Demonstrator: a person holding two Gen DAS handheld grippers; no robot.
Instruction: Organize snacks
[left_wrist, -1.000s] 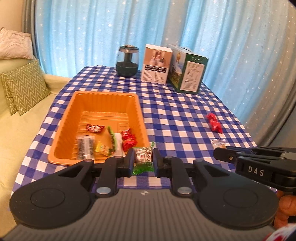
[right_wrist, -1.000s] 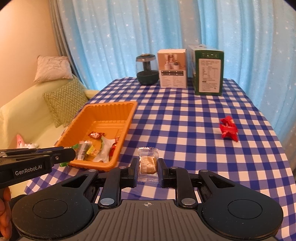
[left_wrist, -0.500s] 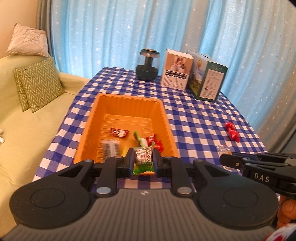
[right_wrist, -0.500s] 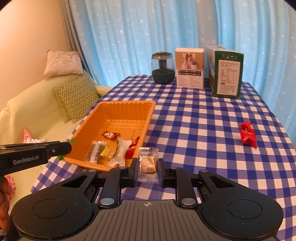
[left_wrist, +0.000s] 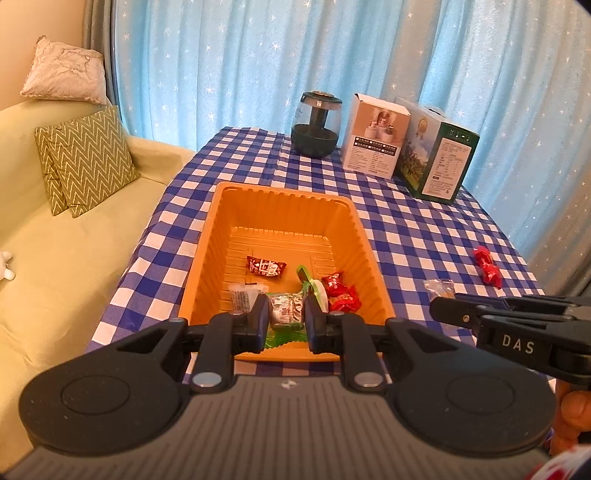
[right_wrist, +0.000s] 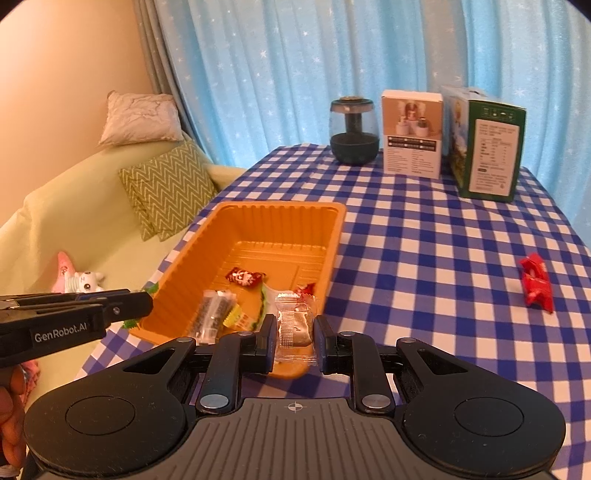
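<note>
Over the tray's near rim: left gripper (left_wrist: 286, 318) clamps a green-edged silver snack (left_wrist: 285, 312); right gripper (right_wrist: 294, 332) clamps a clear-wrapped biscuit (right_wrist: 295, 325).
Change: both grippers have travelled from the open tablecloth (left_wrist: 424, 236) to the orange tray (left_wrist: 280, 206); release looks next.
Count in tray: about five snacks, partly overlapping.
Count on cloth: one red candy (right_wrist: 535, 282).
Far edge: one dark jar (left_wrist: 315, 125), two boxes (left_wrist: 375, 136).

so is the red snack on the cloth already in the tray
No, the red snack lies on the cloth, well apart from the tray.
</note>
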